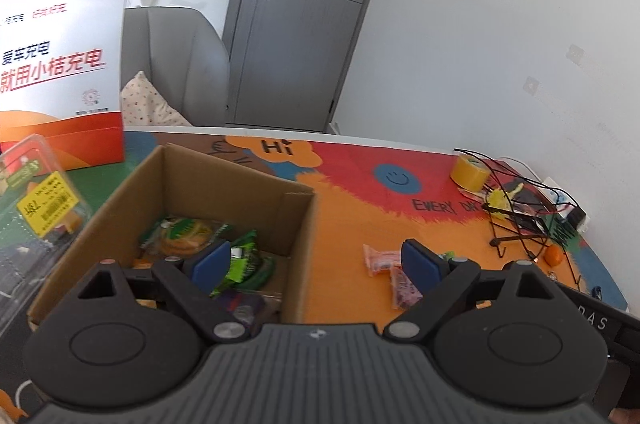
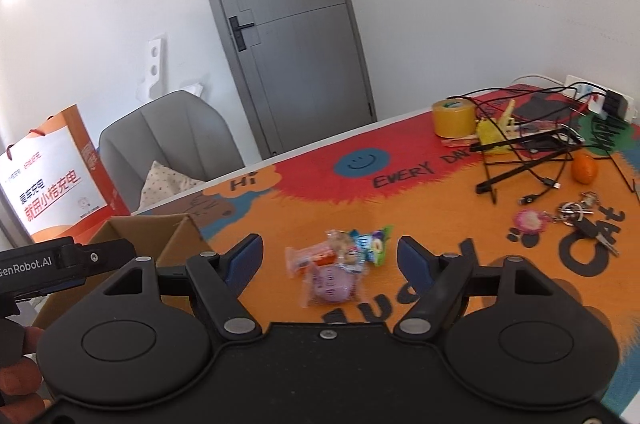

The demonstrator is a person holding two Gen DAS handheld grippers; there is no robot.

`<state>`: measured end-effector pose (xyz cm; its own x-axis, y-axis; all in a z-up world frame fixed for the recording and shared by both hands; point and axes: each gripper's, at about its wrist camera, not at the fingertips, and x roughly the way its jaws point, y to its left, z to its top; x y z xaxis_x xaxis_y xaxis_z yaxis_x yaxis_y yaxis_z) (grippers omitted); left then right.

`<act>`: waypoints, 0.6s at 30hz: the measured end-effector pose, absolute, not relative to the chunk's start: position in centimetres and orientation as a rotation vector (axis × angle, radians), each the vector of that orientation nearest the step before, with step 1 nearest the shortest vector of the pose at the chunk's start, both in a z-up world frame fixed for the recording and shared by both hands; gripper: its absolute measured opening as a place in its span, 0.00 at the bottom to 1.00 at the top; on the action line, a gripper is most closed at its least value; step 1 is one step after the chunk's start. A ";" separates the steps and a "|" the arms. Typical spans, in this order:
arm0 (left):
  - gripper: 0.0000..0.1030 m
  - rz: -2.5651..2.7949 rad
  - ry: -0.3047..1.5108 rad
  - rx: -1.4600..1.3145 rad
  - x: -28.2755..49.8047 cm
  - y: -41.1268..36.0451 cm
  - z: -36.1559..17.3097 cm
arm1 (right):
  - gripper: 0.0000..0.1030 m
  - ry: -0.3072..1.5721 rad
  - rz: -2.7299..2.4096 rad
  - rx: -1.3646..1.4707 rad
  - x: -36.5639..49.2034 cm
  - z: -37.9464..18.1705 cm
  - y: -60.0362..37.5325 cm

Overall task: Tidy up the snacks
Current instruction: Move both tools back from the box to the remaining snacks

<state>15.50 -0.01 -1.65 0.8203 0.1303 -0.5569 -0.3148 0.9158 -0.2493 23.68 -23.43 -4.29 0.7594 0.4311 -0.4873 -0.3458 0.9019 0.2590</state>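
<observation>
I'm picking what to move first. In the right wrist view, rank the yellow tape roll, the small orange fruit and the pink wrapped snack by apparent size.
1. Pink wrapped snack, though nearest the camera.
2. Yellow tape roll.
3. Small orange fruit.

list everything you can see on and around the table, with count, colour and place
cardboard box: one, brown, table's left, snacks inside
loose snacks: about four, pink, purple, green-blue, on the mat
paper bag: one, white-orange, behind the box
tape roll: one, yellow, far right
orange fruit: one, by the black wire stand
keys: one bunch, right
chair: one, grey, behind the table
left gripper: open, empty
right gripper: open, empty
</observation>
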 end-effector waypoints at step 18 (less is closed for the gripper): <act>0.88 0.205 0.622 -0.298 20.0 -5.6 -3.6 | 0.71 0.607 0.390 0.252 26.5 -6.7 -28.8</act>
<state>20.04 -5.64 -3.56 0.7948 0.0993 -0.5986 -0.2768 0.9372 -0.2121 26.46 -28.81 -6.73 0.7524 0.4257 -0.5027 -0.2803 0.8975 0.3404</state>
